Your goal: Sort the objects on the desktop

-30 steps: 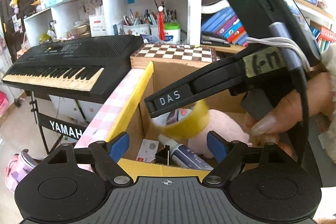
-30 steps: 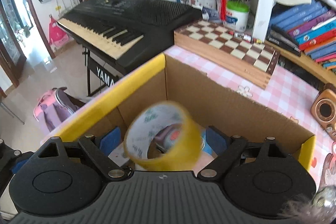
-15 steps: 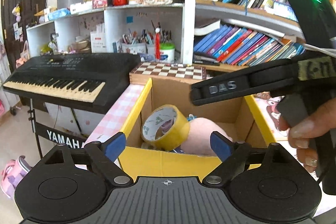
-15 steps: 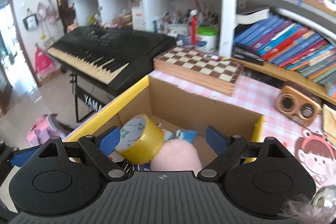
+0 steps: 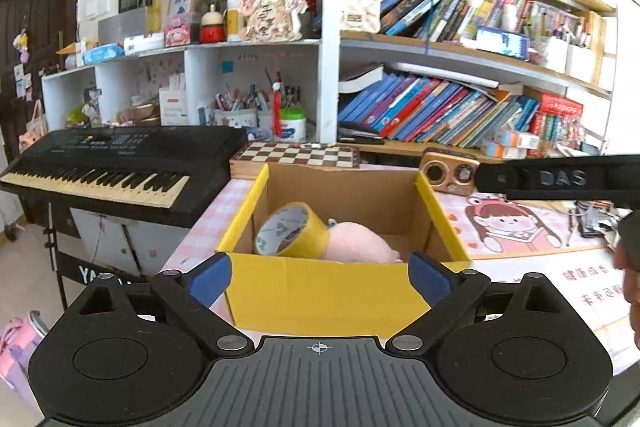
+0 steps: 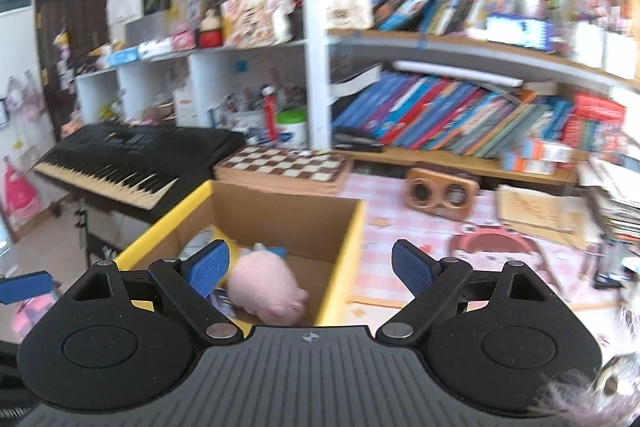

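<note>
Bookshelves (image 5: 460, 99) filled 12 o'clock; yellow box (image 5: 340, 287) on desk held tape roll (image 5: 289, 230) at 10 o'clock; left gripper (image 5: 319, 277) and right gripper (image 6: 310, 267) spread, empty; risk: roll leaned on plush (image 5: 360, 243), might tip.

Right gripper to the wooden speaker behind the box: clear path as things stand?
Probably yes. The right gripper is open and holds nothing, and the wooden speaker stands in the open on the pink checked tablecloth, right of the cardboard box. Nothing visible lies between them.
</note>
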`<act>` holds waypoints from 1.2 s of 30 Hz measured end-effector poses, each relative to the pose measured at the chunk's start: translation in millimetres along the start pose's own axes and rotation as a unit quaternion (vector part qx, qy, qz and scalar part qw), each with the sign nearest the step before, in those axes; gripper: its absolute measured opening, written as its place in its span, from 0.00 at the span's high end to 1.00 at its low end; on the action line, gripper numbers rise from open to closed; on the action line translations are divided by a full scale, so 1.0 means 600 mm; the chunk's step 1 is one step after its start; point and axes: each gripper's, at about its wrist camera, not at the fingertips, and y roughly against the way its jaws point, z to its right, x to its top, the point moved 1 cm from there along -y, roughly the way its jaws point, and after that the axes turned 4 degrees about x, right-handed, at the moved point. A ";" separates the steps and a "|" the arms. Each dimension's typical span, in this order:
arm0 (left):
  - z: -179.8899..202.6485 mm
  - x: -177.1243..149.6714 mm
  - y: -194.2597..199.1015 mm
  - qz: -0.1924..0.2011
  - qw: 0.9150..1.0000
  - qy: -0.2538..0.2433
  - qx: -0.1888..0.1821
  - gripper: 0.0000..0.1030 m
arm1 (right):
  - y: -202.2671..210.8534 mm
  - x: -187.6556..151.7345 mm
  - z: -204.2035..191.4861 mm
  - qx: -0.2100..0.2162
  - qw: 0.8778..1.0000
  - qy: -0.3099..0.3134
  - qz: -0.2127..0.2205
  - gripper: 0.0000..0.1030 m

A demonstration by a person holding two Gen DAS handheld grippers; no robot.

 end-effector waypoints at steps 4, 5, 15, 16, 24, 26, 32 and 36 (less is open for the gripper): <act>0.020 -0.015 0.016 -0.002 1.000 -0.007 -0.015 0.05 | 0.055 -0.039 0.030 -0.041 0.999 -0.017 0.005 0.15; 0.027 -0.019 0.019 -0.004 1.000 -0.010 -0.019 0.05 | 0.068 -0.051 0.038 -0.051 0.998 -0.023 0.003 0.15; 0.063 -0.059 0.050 -0.013 0.999 -0.026 -0.029 0.05 | 0.155 -0.147 0.068 -0.113 0.992 -0.047 -0.013 0.15; 0.064 -0.063 0.053 -0.016 0.999 -0.025 -0.028 0.05 | 0.159 -0.154 0.068 -0.113 0.992 -0.047 -0.016 0.15; 0.074 -0.089 0.071 -0.034 0.999 -0.031 -0.019 0.01 | 0.183 -0.199 0.065 -0.115 0.991 -0.046 -0.042 0.14; 0.076 -0.094 0.074 -0.039 0.999 -0.035 -0.016 0.01 | 0.185 -0.206 0.064 -0.117 0.991 -0.047 -0.046 0.14; 0.077 -0.110 0.076 -0.057 0.998 -0.037 -0.009 0.00 | 0.188 -0.224 0.059 -0.121 0.989 -0.054 -0.060 0.10; 0.075 -0.119 0.076 -0.070 0.997 -0.037 -0.010 0.00 | 0.188 -0.232 0.058 -0.125 0.988 -0.059 -0.068 0.09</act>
